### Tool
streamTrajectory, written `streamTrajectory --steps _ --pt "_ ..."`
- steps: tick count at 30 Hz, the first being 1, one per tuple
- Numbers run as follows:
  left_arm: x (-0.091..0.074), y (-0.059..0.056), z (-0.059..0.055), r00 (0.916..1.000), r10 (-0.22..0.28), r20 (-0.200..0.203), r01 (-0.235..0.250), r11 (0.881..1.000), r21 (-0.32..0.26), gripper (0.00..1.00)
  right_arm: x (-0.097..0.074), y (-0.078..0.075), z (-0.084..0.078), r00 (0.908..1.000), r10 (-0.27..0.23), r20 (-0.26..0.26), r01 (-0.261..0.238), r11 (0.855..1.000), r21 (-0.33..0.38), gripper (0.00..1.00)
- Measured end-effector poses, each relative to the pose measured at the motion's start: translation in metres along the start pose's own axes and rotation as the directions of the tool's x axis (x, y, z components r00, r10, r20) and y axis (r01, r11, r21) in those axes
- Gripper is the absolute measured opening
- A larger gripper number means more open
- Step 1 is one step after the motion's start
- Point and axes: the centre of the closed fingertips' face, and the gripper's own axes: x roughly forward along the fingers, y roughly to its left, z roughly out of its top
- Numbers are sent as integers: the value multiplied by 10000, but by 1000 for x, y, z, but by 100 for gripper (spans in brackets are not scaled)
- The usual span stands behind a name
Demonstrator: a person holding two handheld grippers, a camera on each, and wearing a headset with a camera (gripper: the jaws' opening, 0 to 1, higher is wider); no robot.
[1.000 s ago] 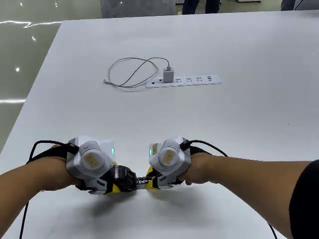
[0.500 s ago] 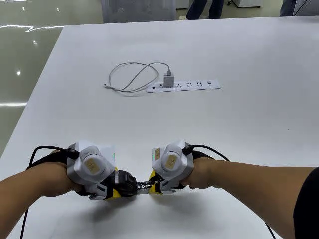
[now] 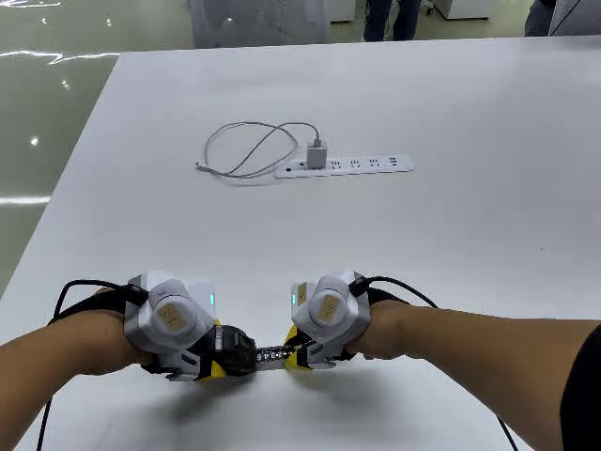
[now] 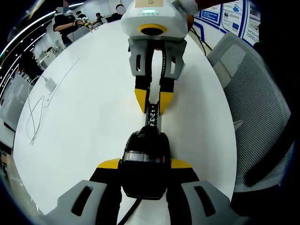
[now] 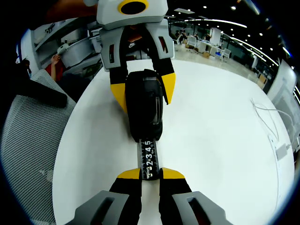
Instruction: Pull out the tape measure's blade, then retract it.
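Note:
A black tape measure case [image 3: 238,349] [image 4: 144,161] [image 5: 146,111] sits low over the white table near its front edge, with my left gripper [image 3: 219,350] [image 4: 144,165] shut on its sides. A short length of black blade with white numerals [image 3: 272,354] [image 4: 153,117] [image 5: 148,159] runs out of the case to the right. My right gripper [image 3: 297,355] [image 5: 149,175] is shut on the blade's end. The two grippers face each other, a few centimetres apart.
A white power strip [image 3: 345,164] with a plugged charger [image 3: 317,154] and a looped white cable [image 3: 246,147] lies mid-table, far from the grippers. A mesh chair [image 4: 253,89] stands by the table edge. People stand beyond the far edge.
The gap between the grippers has widened and more blade shows between case and right gripper. The head camera has shifted a little.

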Motion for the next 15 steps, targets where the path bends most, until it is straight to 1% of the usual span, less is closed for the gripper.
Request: streamTrajectory --steps 15 --pt "0 0 0 10000 -2 -14 2 10000 -11 32 -5 1 -9 10000 -2 -58 2 10000 -62 9"
